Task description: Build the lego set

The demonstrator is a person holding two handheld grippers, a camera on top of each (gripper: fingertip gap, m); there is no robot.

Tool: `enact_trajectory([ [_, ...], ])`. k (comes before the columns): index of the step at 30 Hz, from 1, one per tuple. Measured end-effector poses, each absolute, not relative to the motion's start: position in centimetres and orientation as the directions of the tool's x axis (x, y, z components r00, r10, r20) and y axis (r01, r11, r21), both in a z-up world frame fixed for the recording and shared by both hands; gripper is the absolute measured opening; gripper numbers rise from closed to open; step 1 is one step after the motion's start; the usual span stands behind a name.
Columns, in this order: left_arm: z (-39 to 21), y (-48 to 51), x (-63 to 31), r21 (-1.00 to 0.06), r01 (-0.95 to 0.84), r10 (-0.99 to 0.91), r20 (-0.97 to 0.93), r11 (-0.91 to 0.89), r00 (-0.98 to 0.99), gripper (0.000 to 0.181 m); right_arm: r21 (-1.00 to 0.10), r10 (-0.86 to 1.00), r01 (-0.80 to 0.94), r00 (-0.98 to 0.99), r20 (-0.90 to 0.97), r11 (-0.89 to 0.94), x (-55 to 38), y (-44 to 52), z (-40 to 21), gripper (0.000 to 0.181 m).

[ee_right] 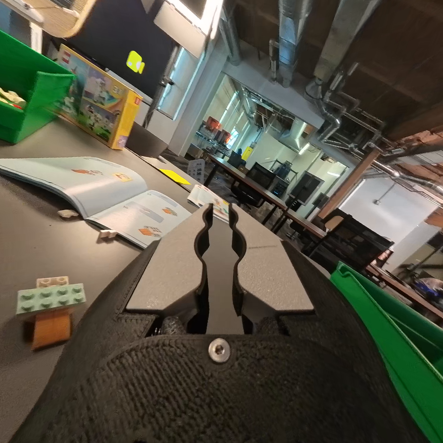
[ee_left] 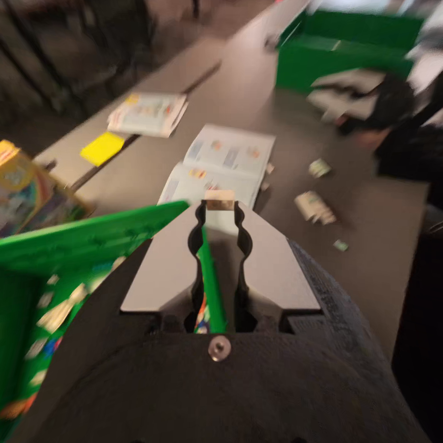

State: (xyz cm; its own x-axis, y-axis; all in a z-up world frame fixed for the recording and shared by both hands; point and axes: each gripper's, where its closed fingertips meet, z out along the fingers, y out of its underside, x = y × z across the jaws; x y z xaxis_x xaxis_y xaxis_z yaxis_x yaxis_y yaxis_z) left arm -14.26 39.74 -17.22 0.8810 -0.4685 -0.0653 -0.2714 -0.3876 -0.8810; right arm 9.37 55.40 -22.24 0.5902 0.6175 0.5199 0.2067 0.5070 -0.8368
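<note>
The left gripper (ee_left: 220, 203) pinches a small tan brick (ee_left: 220, 201) between its fingertips, holding it in the air above the open booklet (ee_left: 230, 155) on the grey table (ee_left: 359, 251). The view is blurred. A green bin (ee_left: 72, 235) sits just to the left of this gripper, its rim reaching the left finger and part of its wall showing through the gap between the fingers; pale pieces lie inside. To the right of the gripper, well apart, several small pale-green and white pieces (ee_left: 314, 208) are scattered on the table. Farther off lie a second booklet (ee_left: 148, 115), a yellow sheet (ee_left: 102, 148), a second green bin (ee_left: 342, 52) and, at the left edge, the set's box (ee_left: 28, 191).

The right gripper (ee_right: 220, 207) holds nothing; its fingers stand a narrow gap apart, low over the table (ee_right: 48, 239) and pointing across the room. To its left, near but not touching, sits a partial build (ee_right: 50, 309): a pale-green plate on an orange piece, with a tan piece behind. Two small white pieces (ee_right: 106, 233) lie at the edge of the open booklet (ee_right: 96, 191) ahead-left. A green bin (ee_right: 395, 335) lies just beside the gripper on the right; another bin (ee_right: 36, 96) and the box (ee_right: 103, 105) stand at the far left.
</note>
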Motion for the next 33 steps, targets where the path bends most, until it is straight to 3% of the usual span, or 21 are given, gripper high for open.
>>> enact_trajectory([
  [4, -14.3, 39.5, -6.8, -0.989, -0.136, -0.606, -0.070, -0.064, 0.793, 0.022, -0.892, 0.790, 0.051, 0.443, 0.424, 0.449, 7.6, 52.0, -21.6, 0.014],
  [6, -13.8, 39.3, -3.7, -0.996, -0.075, -0.652, -0.091, 0.053, 0.753, 0.022, -0.982, 0.974, -0.095, 0.174, 0.147, 0.165, 6.0, 47.7, -20.6, 0.018],
  [9, -13.9, 39.4, 0.0, -0.988, -0.007, -0.690, -0.112, 0.154, 0.715, 0.022, -0.965, 0.968, -0.168, -0.183, -0.170, -0.202, 5.2, 42.5, -17.4, 0.035],
  [15, -14.8, 39.0, 5.7, -0.976, 0.218, -0.875, 0.094, 0.013, 0.475, 0.022, -0.980, 0.957, -0.191, -0.290, -0.004, -0.061, 5.5, 39.1, -14.9, 0.040],
  [22, -15.5, 38.8, 7.2, -0.973, 0.228, -0.905, 0.120, -0.026, 0.409, 0.022, -0.983, 0.932, -0.148, -0.359, -0.047, -0.107, 6.2, 38.7, -15.4, 0.024],
  [25, -16.4, 39.8, 7.2, -0.972, 0.215, -0.882, 0.181, -0.094, 0.435, 0.020, -0.989, 0.954, -0.127, -0.297, -0.041, -0.082, 6.8, 40.4, -16.2, 0.023],
  [27, -18.1, 41.3, 6.5, -0.980, 0.145, -0.834, 0.194, -0.138, 0.517, 0.037, -0.997, 0.979, -0.042, -0.197, -0.053, -0.062, 7.6, 43.0, -18.0, 0.023],
  [29, -20.4, 42.5, 6.0, -0.981, 0.032, -0.800, 0.176, -0.193, 0.573, 0.046, -0.988, 0.997, 0.154, -0.077, -0.016, -0.004, 8.6, 45.8, -21.8, 0.024],
  [33, -24.6, 43.8, 5.9, -0.939, -0.173, -0.786, 0.138, -0.297, 0.602, 0.053, -0.853, 0.995, 0.518, 0.041, 0.090, 0.056, 11.2, 49.1, -28.8, 0.024],
])
